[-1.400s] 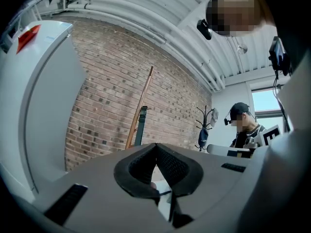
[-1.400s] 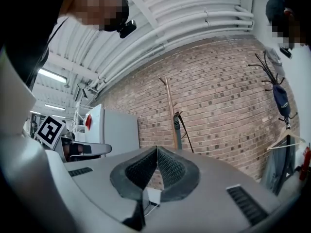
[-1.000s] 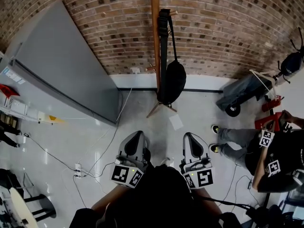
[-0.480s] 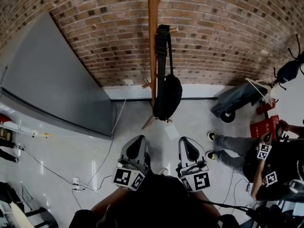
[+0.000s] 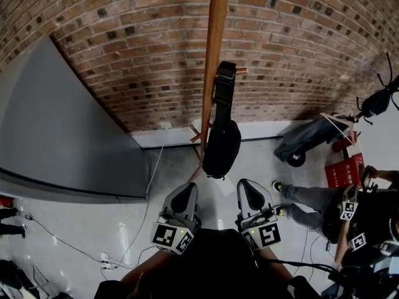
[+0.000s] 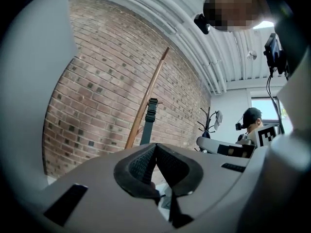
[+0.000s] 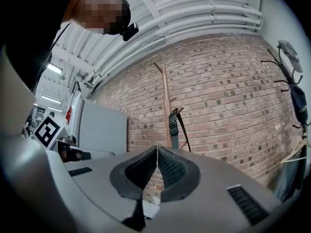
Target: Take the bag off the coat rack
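A black sling bag (image 5: 222,147) hangs by its wide strap (image 5: 224,86) from a peg of the wooden coat rack (image 5: 214,55) that stands against the brick wall. The strap (image 6: 149,118) and the pole (image 6: 146,101) show ahead in the left gripper view, and the strap (image 7: 173,128) beside the pole (image 7: 166,106) in the right gripper view. My left gripper (image 5: 182,199) and right gripper (image 5: 249,195) are held side by side below the bag, apart from it. Both are shut with nothing between the pads.
A large grey cabinet (image 5: 56,136) stands at the left against the wall. A person (image 5: 349,220) sits at the right with legs stretched across the floor. A hand truck (image 5: 308,139) lies at the right by the wall. Cables (image 5: 81,251) run over the floor at the left.
The view has moved closer to the coat rack and tilted up, so the bag and pole look larger and nearer. Both grippers stay shut, side by side.
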Demonstrator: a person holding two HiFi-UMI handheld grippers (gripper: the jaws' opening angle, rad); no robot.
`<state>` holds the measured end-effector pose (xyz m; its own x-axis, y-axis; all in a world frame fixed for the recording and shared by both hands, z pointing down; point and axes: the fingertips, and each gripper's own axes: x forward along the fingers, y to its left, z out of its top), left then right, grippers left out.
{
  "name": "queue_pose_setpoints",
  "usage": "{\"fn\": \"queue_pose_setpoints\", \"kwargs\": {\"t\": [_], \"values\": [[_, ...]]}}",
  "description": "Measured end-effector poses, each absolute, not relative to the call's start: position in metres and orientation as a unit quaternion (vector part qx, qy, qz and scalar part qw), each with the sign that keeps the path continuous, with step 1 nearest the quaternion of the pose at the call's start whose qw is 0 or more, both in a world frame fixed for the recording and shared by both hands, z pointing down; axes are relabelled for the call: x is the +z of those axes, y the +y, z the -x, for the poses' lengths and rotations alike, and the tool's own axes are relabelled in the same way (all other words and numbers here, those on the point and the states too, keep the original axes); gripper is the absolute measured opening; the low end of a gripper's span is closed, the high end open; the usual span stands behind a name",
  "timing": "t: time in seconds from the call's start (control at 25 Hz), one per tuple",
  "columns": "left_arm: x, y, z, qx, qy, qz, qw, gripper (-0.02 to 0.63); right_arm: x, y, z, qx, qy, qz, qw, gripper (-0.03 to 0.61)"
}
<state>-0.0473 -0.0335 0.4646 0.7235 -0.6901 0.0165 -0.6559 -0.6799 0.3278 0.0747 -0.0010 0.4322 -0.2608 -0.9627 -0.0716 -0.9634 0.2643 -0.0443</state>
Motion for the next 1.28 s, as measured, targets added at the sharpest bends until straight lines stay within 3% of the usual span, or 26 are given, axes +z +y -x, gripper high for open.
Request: {"fn": "queue_pose_setpoints", "kwargs": {"t": [0.96,1.04,1.12,1.28], "values": [[0.429,-0.126,-0.004,-0.064,-0.388,-0.913,0.106,0.017,0.426,-0.136,-0.108,-0.009,0.837,0.547,0.018,0.021],[0.431,-0.13,-0.003,-0.066,-0.395,-0.909,0.114,0.017,0.427,-0.145,-0.109,-0.022,0.838,0.545,0.025,0.039],[0.435,-0.132,-0.001,-0.064,-0.402,-0.905,0.123,0.017,0.432,-0.151,-0.109,-0.038,0.841,0.539,0.024,0.112],[0.442,-0.136,0.004,-0.06,-0.408,-0.903,0.122,0.017,0.438,-0.162,-0.104,-0.047,0.849,0.527,0.017,0.12]]}}
